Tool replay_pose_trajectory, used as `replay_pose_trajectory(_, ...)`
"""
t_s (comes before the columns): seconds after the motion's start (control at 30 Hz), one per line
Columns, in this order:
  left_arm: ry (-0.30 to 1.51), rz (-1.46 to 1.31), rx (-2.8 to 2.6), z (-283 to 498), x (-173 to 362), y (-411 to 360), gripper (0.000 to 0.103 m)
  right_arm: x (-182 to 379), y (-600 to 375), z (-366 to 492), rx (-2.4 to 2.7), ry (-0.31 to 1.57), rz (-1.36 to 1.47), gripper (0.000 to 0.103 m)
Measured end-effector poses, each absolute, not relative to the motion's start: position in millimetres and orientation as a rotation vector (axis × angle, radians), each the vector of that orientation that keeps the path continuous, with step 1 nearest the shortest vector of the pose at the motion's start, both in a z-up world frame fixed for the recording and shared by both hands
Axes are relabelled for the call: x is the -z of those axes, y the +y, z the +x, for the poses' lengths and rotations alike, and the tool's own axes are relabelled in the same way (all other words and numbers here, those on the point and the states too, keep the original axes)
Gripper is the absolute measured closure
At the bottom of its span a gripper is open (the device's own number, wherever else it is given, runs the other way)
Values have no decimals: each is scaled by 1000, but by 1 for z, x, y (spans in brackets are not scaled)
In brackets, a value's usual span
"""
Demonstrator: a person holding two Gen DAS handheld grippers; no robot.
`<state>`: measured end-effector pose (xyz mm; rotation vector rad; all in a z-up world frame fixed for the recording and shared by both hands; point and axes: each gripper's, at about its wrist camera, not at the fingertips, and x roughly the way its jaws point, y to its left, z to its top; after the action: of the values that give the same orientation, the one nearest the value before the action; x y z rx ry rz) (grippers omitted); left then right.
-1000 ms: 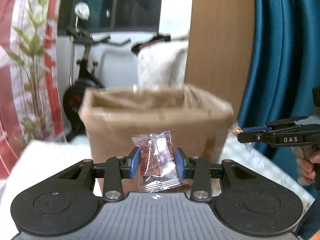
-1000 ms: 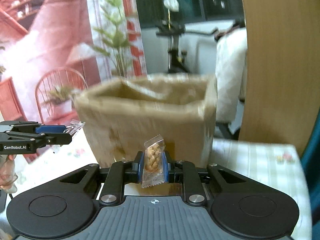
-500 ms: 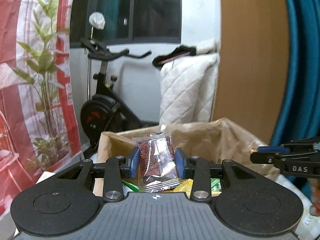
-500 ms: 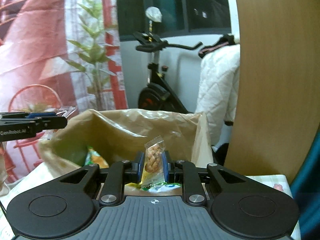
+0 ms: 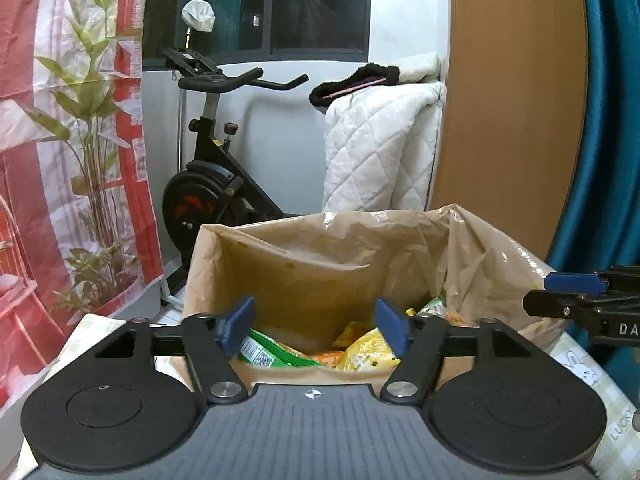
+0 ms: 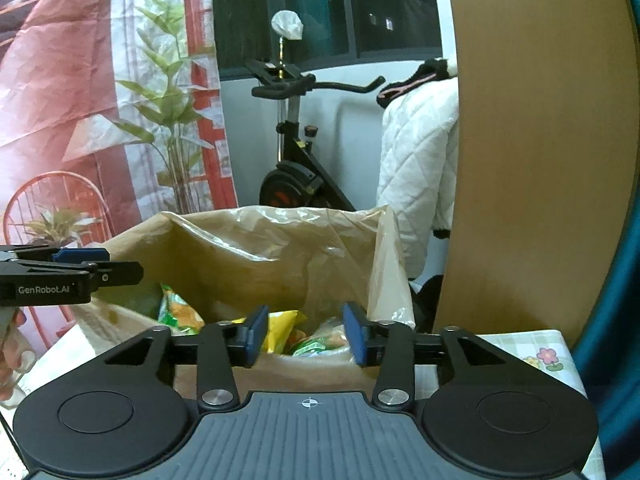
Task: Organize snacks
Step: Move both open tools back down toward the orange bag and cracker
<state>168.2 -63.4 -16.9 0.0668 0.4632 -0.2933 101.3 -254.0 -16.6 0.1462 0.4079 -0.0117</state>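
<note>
A brown paper bag [image 5: 320, 256] [image 6: 260, 256] with a clear liner stands open on the table, with green, yellow and orange snack packets [image 5: 360, 354] [image 6: 288, 330] piled inside. My left gripper [image 5: 316, 326] hovers over the bag's near rim, its jaws opening with nothing between the blue pads. My right gripper [image 6: 306, 336] hovers over the same bag a little to the right, jaws also opening and empty. Each gripper shows at the edge of the other's view: the right gripper [image 5: 576, 292], the left gripper [image 6: 80, 266]. The two small packets they carried are lost among the snacks in the bag.
The table has a pale checked cloth [image 6: 532, 356]. Behind the bag stand an exercise bike [image 5: 208, 184], a white quilted blanket [image 5: 376, 148], a wooden panel [image 5: 512, 100] and a teal curtain [image 5: 612, 120]. A red and white printed sheet with a plant [image 5: 72, 140] hangs at left.
Both grippers moved forward over the bag's mouth and their jaws spread. The clear reddish packet left the left gripper and the small nut packet left the right one.
</note>
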Motion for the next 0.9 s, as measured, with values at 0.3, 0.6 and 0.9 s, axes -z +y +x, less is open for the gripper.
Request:
replay_pose_trajectory(0.3, 417, 43, 299, 120, 1, -52, 18, 15, -239, 57, -21, 389, 146, 36)
replay_pose_trajectory(0.6, 424, 15, 302, 80, 13, -38, 10, 36, -229, 28, -26, 415, 174, 12)
replay_pose_trajectory(0.9, 495, -30, 279, 56, 48, -27, 10, 64, -216, 5, -42, 472, 163, 7)
